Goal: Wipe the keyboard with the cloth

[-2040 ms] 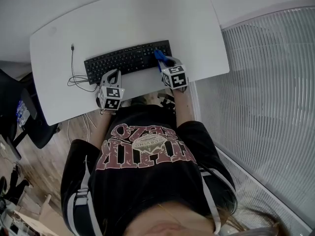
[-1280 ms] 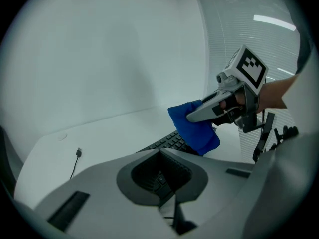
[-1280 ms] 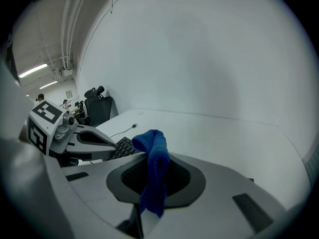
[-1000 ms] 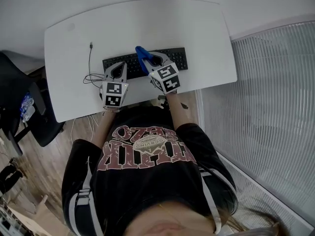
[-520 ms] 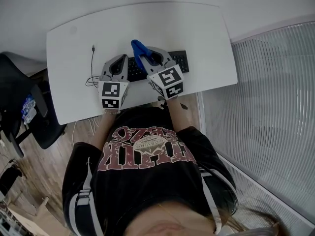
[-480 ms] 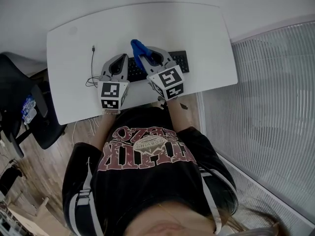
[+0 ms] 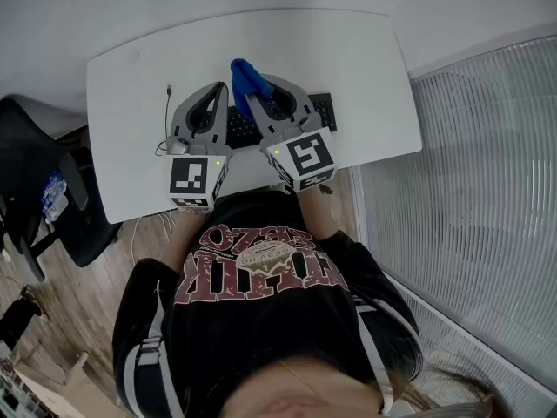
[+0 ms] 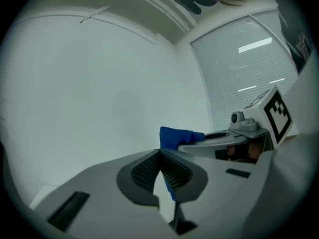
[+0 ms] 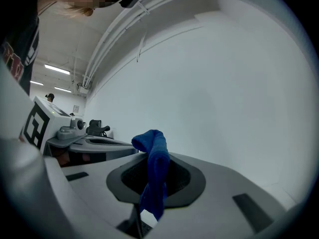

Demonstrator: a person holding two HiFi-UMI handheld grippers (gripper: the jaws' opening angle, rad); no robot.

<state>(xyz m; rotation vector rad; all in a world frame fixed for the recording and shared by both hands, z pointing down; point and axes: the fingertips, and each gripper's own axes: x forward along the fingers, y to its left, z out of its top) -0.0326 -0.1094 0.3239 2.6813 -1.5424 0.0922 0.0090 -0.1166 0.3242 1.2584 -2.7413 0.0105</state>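
Nearest the person, two marker cubes faced up, one on each gripper, and both grippers appeared lifted off the bench [image 7: 357, 55] rather than working on it. The left gripper [image 7: 214, 91] had its jaws closed together on nothing. The right gripper [image 7: 259, 92] was clamped on the blue cloth [image 7: 245, 77], which stuck out past the jaw tips in a narrow rolled fold. Below and between them lay the black keyboard [image 7: 324, 110], mostly covered from above.

The main risk, as I judged it, was the thin pinch on the cloth. Dragged across the keys, it could pull free, or bunch so that the hard jaw tips scraped the keycaps instead of the fabric. With the left gripper not on the keyboard, nothing steadied it, so a firm wipe might push it along the bench. The thin cable [image 7: 168, 103] lay just beside the left gripper, which might snag it on the way down and tug the keyboard askew.

Counted: two grippers, two marker cubes, one keyboard, one cloth, one cable, one bench.
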